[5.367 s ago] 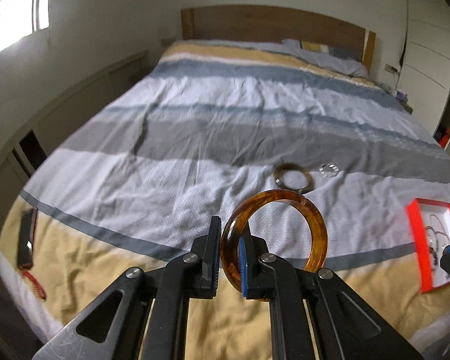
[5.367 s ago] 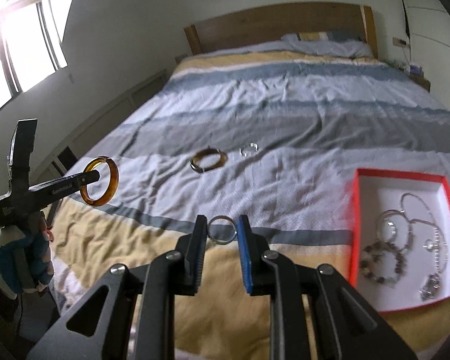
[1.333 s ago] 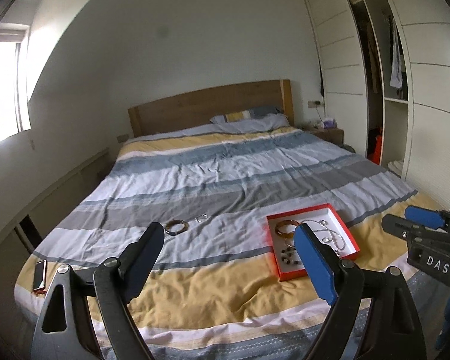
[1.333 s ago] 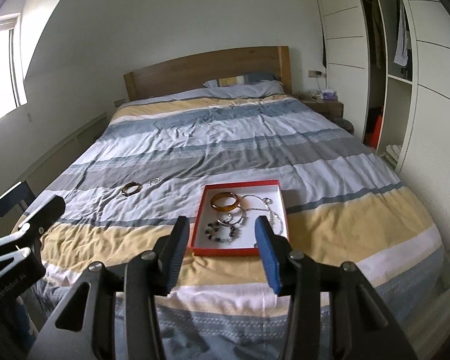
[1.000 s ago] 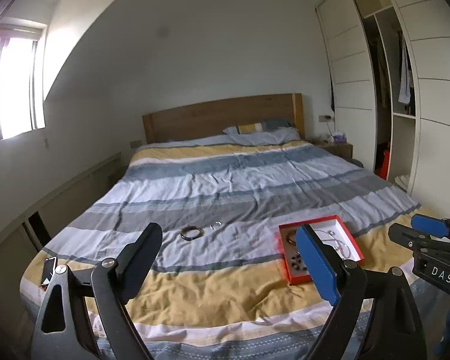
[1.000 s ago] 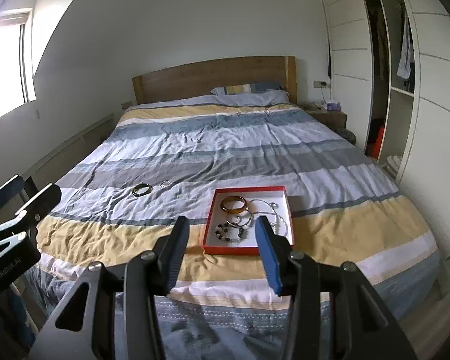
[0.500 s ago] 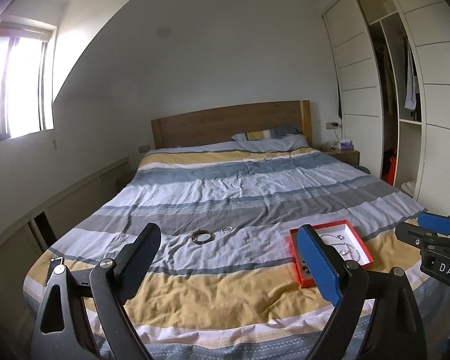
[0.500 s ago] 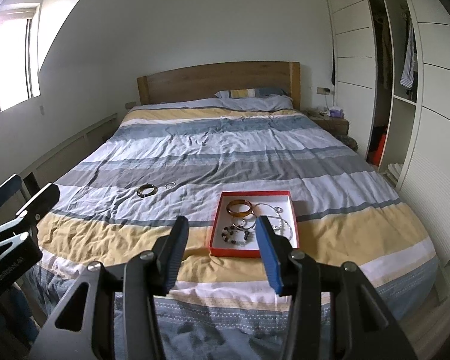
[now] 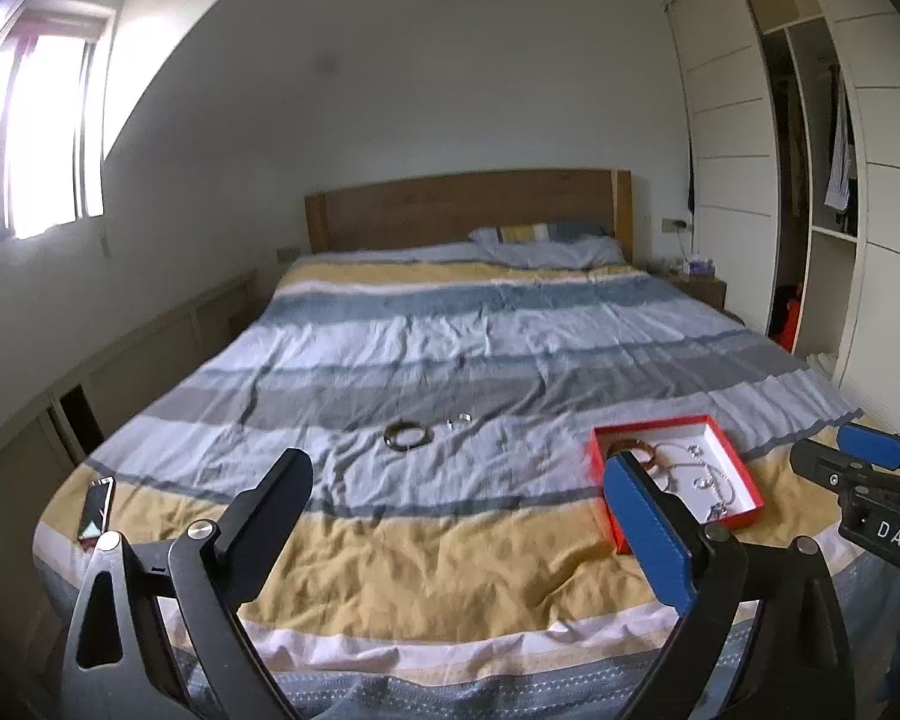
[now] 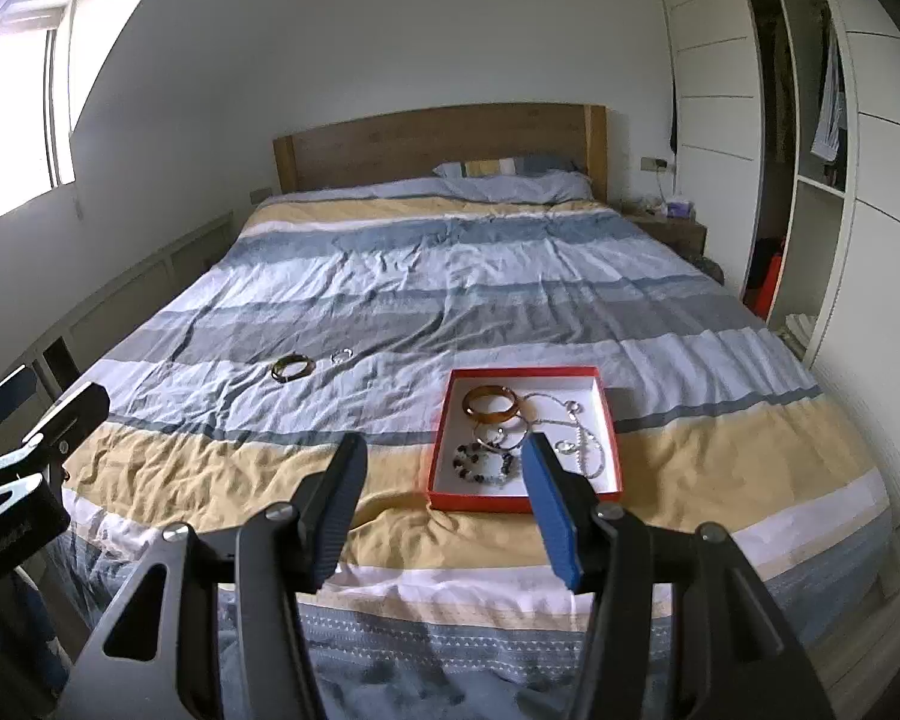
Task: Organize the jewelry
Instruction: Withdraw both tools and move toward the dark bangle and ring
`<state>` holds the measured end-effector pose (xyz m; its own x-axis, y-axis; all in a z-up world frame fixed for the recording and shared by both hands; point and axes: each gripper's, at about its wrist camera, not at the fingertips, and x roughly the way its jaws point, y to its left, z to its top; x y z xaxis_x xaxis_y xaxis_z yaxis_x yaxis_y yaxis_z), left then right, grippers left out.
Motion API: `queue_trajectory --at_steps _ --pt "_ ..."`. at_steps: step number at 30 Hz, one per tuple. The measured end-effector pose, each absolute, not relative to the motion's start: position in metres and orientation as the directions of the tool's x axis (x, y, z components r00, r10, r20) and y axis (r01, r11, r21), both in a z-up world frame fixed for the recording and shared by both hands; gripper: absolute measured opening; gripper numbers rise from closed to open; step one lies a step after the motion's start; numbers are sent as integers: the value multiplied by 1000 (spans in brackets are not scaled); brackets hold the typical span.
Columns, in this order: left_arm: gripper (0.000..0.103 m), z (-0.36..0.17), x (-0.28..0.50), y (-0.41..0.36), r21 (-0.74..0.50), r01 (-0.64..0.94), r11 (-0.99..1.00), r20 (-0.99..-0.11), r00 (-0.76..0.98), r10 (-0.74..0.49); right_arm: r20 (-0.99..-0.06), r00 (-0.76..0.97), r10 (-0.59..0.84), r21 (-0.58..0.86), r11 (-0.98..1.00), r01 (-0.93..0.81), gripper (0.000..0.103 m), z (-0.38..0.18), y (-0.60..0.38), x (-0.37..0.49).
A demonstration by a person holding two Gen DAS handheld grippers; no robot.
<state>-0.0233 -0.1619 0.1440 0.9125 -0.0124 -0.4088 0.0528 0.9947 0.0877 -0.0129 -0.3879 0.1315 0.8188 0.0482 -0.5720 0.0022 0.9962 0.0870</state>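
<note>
A black smartphone (image 9: 96,507) lies at the near left corner of the striped yellow, grey and white bedspread (image 9: 450,360), to the left of the left gripper (image 9: 456,495) and level with its fingertips. This gripper is held above the foot of the bed with its jaws spread wide and nothing between them. Beyond the gap between its fingers, on a pale band of the cover, rests a dark brown bangle (image 9: 407,435) with a small silver ring (image 9: 459,420) just beside it on the right. The flat red cardboard box with a white inside (image 9: 744,483) sits behind the blue-padded finger (image 9: 645,534), which hides its near left corner.

In the right wrist view the same bangle (image 10: 293,367) and ring (image 10: 341,355) lie ahead and to the left of the right gripper (image 10: 441,477). This gripper is also open, less widely than the left, and empty. The red box (image 10: 444,420) lies straight ahead, partly between the fingertips. Inside it are an amber translucent bangle (image 10: 491,404) at the far left, a bracelet of dark and clear beads (image 10: 486,461) nearest the gripper, and silver chains (image 10: 579,429) tangled towards the right.
</note>
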Motion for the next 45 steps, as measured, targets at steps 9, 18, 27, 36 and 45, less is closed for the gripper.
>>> queue_trajectory --at_steps 9,18,27,36,45 --pt "99 127 5 -131 44 8 999 -457 889 13 -629 773 82 75 996 -45 52 102 -360 28" --pt "99 105 44 -99 5 -41 999 -528 849 37 -671 732 120 63 993 -105 52 80 -333 70" --pt "99 71 87 -68 -4 -101 995 -608 790 78 -707 688 162 72 985 -157 52 58 -309 115" --pt "99 39 122 -49 10 -131 991 -662 742 105 -748 633 198 84 975 -205 52 28 -286 152" --pt "99 7 150 -40 16 -138 990 -714 692 108 -785 585 205 94 972 -215 52 -1 -279 181"
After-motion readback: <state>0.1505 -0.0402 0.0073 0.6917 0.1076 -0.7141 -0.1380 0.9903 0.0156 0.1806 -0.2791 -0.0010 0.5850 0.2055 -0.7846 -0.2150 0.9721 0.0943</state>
